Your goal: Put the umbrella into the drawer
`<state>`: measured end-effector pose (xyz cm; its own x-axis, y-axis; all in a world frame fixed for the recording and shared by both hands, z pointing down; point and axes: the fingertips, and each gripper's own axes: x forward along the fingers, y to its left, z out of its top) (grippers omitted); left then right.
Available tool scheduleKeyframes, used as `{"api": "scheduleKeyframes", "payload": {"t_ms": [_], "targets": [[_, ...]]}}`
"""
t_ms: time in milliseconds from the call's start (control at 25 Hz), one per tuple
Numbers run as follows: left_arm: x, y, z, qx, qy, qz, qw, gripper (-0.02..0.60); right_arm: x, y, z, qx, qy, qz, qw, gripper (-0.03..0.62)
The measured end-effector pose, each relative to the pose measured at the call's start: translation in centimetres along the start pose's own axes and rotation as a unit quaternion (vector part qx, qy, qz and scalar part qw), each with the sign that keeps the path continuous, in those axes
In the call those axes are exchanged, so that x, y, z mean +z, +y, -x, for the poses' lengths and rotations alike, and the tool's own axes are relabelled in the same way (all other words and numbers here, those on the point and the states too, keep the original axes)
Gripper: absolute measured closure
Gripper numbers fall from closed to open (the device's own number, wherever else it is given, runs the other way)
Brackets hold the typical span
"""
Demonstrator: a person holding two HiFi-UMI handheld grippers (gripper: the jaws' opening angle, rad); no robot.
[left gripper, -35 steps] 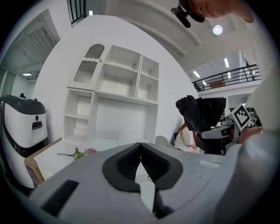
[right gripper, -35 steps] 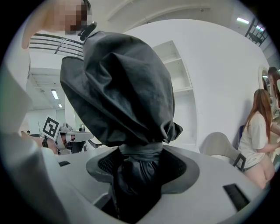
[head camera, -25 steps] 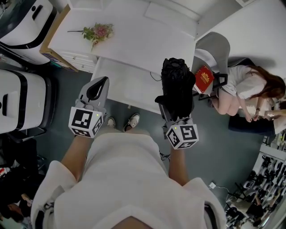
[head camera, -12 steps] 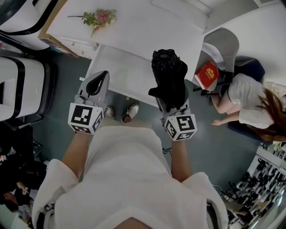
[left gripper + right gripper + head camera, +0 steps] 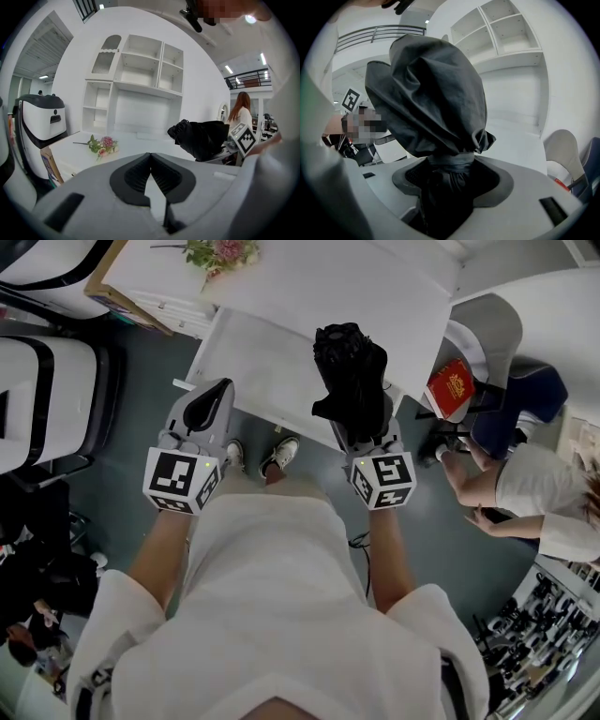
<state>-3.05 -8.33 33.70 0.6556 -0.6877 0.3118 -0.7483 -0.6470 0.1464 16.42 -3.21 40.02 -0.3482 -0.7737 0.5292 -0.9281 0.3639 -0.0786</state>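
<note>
Umbrella (image 5: pixel 352 371): in the head view it is a folded black compact type, held out from the right gripper (image 5: pixel 364 430) above the right end of what appears to be the pulled-out white drawer (image 5: pixel 248 357), not yet inside it. The left gripper (image 5: pixel 208 404) hangs empty near the drawer's front edge. A red item (image 5: pixel 453 387) on the chair carries gold print too small to read. In the left gripper view the jaws are closed tip to tip on nothing, and flowers (image 5: pixel 103 144) lie on the desk beyond. In the right gripper view the jaws are clamped on the umbrella's strapped neck, below the loose bunched canopy. Expected handling: light, with a stiff core under soft, slippery fabric, so grip at the bound section, not the canopy. No brand or label is legible on the umbrella.
</note>
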Motion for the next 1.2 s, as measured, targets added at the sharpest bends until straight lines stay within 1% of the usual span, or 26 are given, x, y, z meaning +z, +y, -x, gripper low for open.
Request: {"api": "scheduleKeyframes", "payload": {"t_ms": [240,360,560,840,1200], "targets": [[-2.1,1.4,-0.5,0.013,0.017,0.011,0.9997,0.568,-2.5,0.6,-3.3,0.032,0.039,0.017,0.999,0.332],[-2.8,1.4,-1.5,0.011,0.020,0.011,0.9997,0.568,-3.6,0.5,-4.9,0.043,0.052,0.031,0.997,0.332],[-4.7,2.1,-2.2,0.008,0.034,0.018,0.9992,0.568,-5.9,1.3,-7.6,0.064,0.087,0.058,0.992,0.332],[-6.7,2.3,-3.7,0.002,0.046,0.024,0.9987,0.568,-8.6,1.3,-10.4,0.082,0.120,0.087,0.986,0.332],[-9.3,2.9,-3.5,0.007,0.068,0.038,0.9969,0.568,-10.9,1.8,-13.3,0.095,0.146,0.108,0.979,0.331]]}}
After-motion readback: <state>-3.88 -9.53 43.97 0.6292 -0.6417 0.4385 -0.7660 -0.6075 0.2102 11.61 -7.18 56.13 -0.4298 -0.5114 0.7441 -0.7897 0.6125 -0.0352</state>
